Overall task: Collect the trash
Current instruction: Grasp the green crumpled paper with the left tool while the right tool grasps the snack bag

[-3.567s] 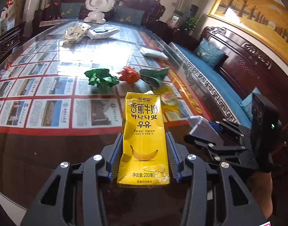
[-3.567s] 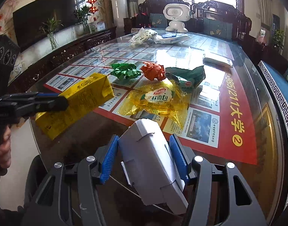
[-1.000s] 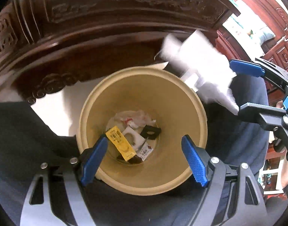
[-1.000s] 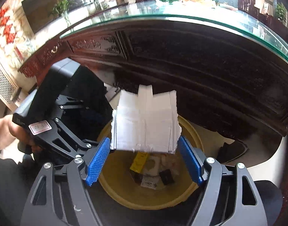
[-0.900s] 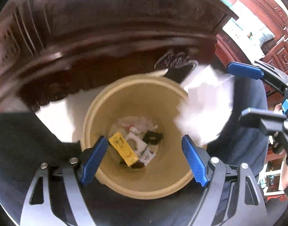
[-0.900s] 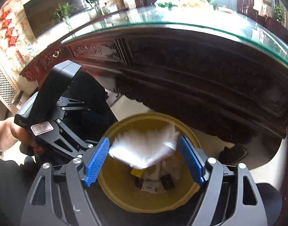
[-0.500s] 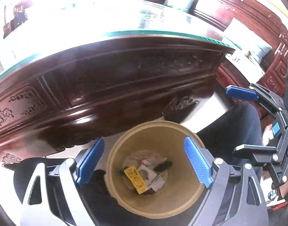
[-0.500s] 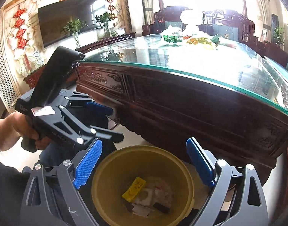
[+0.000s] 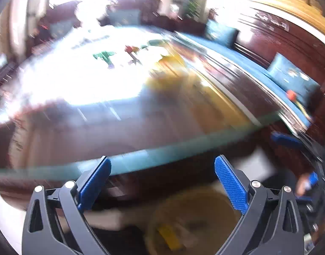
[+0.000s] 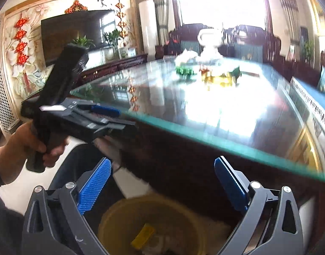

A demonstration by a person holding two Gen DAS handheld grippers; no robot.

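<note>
Held the left tool (image 9: pixel 162 159) spread wide, with nothing between the blue pads, and aimed it over the near glass edge of the surface (image 10: pixel 205 110). Held the right tool (image 10: pixel 162 161) equally wide and equally bare, just beside the left one and a little lower, above the yellow bin (image 10: pixel 111 218) on the floor against the dark wooden side of the surface. Saw a flattened yellow carton (image 10: pixel 142 237) lying in the bin among paler scraps too blurred to name. Judged the step in hand to be the return from the bin for another load, with both tools free. Found the remaining trash well apart from the tools, clustered far along the surface: a crumpled green wrapper (image 10: pixel 184 70), an orange wrapper (image 10: pixel 205 71) just beside it, a glossy yellow wrapper (image 10: pixel 221 79) lying flat in front, and a dark green packet (image 10: pixel 235 71) at the right end. Took all four for light, thin, crinkly film, likely to slide on glass instead of lifting. Reckoned the next move called for a long forward reach, jaws lowered close to the glass and closed on a raised fold, not on a flat edge. Could not make out finer detail through the motion blur in the left view.
</note>
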